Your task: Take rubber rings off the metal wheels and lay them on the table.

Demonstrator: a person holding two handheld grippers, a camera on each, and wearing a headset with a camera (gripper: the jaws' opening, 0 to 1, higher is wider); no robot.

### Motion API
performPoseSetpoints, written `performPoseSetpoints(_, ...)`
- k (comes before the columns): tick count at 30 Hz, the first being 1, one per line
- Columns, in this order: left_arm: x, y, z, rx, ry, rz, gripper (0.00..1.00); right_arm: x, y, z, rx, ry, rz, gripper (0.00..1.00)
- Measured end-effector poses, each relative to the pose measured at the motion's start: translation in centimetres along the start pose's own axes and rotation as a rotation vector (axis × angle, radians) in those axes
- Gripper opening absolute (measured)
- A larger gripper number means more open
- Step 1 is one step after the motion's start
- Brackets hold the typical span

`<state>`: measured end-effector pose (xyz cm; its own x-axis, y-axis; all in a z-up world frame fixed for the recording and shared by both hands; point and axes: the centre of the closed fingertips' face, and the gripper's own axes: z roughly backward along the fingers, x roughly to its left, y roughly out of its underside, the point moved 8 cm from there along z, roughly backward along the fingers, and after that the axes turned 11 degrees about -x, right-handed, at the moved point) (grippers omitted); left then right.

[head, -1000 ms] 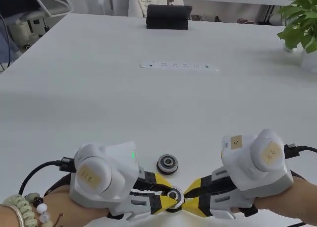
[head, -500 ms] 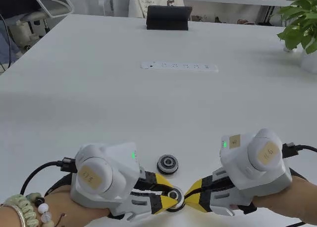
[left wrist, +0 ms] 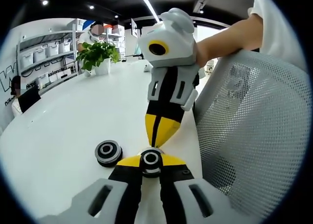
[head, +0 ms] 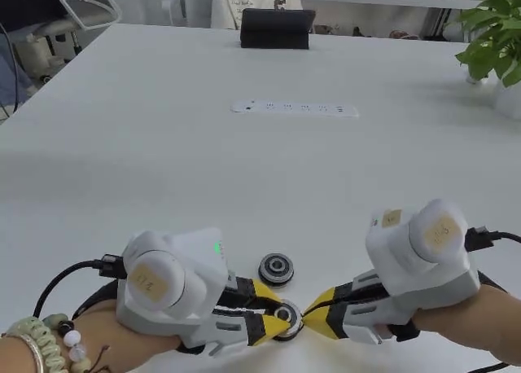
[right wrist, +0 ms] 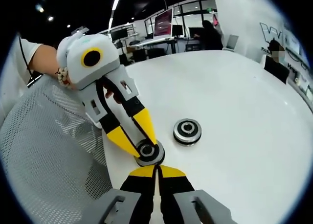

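A small metal wheel with a dark rubber ring [head: 286, 315] is held near the table's front edge between the yellow tips of my left gripper [head: 279, 319], which is shut on it. In the left gripper view the wheel [left wrist: 150, 158] sits between the jaws of the left gripper [left wrist: 150, 165]. My right gripper [head: 308, 316] comes in from the opposite side, its jaws together and its tips [right wrist: 156, 169] against the wheel's rim [right wrist: 149, 152]. Whether they pinch the ring is hidden. A second wheel with its ring [head: 275, 269] lies flat on the table just beyond.
A white power strip [head: 293, 108] lies mid-table. A black case [head: 277, 28] stands at the far edge and a green plant [head: 492, 35] at the far right. A mesh chair [left wrist: 249, 126] is close behind the grippers at the table's near edge.
Both grippers stay at the held wheel. The right gripper's body has shifted slightly to the right and lifted a little.
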<state>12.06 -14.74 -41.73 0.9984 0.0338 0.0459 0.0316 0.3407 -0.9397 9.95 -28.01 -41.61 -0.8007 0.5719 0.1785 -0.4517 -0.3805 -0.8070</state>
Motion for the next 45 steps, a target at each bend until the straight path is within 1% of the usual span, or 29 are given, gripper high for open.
performPoseSetpoints(2, 0.0, 0.0, 0.0, 0.001, 0.0, -0.002, 0.08, 0.1, 0.1, -0.1, 0.014, 0.003, -0.007, 0.0)
performPoseSetpoints(4, 0.0, 0.0, 0.0, 0.001, 0.0, -0.004, 0.08, 0.1, -0.1, -0.1, 0.023, 0.011, -0.043, 0.0)
performPoseSetpoints(5, 0.0, 0.0, 0.0, 0.001, -0.001, -0.001, 0.08, 0.0, -0.2, 0.0, 0.021, 0.017, -0.077, 0.0)
performPoseSetpoints(6, 0.0, 0.0, 0.0, 0.001, -0.004, 0.002, 0.08, 0.0, -0.2, 0.0, 0.019, 0.018, -0.082, 0.0)
performPoseSetpoints(8, 0.0, 0.0, 0.0, 0.001, -0.007, 0.002, 0.08, -0.2, -0.2, 0.1, 0.012, 0.026, -0.117, 0.0)
performPoseSetpoints(9, 0.0, 0.0, 0.0, 0.002, -0.008, 0.002, 0.08, -0.2, -0.2, 0.1, 0.007, 0.028, -0.16, 0.0)
performPoseSetpoints(11, 0.0, -0.1, 0.0, 0.003, -0.008, -0.002, 0.08, -0.3, -0.3, 0.1, -0.002, 0.036, -0.22, 0.0)
performPoseSetpoints(14, 0.1, -0.1, 0.0, 0.004, -0.011, 0.002, 0.08, -0.5, -0.3, 0.1, -0.011, 0.044, -0.274, 0.0)
performPoseSetpoints(16, 0.1, -0.1, 0.0, 0.003, -0.016, 0.007, 0.08, -0.5, -0.3, 0.0, -0.028, 0.059, -0.347, 0.0)
performPoseSetpoints(18, 0.1, -0.1, 0.0, 0.003, -0.019, 0.008, 0.08, -0.6, -0.3, 0.0, -0.031, 0.064, -0.374, 0.0)
performPoseSetpoints(19, 0.2, -0.1, 0.0, 0.003, -0.02, 0.008, 0.08, -0.7, -0.2, 0.0, -0.038, 0.069, -0.436, 0.0)
performPoseSetpoints(20, 0.2, -0.1, 0.0, 0.003, -0.021, 0.007, 0.08, -0.8, -0.2, 0.0, -0.04, 0.072, -0.453, 0.0)
performPoseSetpoints(24, 0.2, -0.1, 0.0, 0.002, -0.029, 0.015, 0.07, -1.0, -0.2, 0.0, -0.048, 0.085, -0.499, 0.0)
performPoseSetpoints(30, 0.3, 0.0, 0.0, 0.001, -0.031, 0.014, 0.07, -1.0, -0.2, 0.0, -0.055, 0.088, -0.546, 0.0)
performPoseSetpoints(36, 0.3, 0.0, 0.1, 0.003, -0.027, 0.02, 0.08, -1.0, -0.2, 0.0, -0.065, 0.09, -0.571, 0.0)
performPoseSetpoints(41, 0.3, -0.1, 0.1, 0.003, -0.022, 0.013, 0.08, -1.0, -0.2, 0.1, -0.069, 0.081, -0.607, 0.0)
performPoseSetpoints(45, 0.4, -0.1, 0.1, 0.005, -0.018, 0.008, 0.08, -0.9, -0.2, 0.1, -0.071, 0.074, -0.595, 0.0)
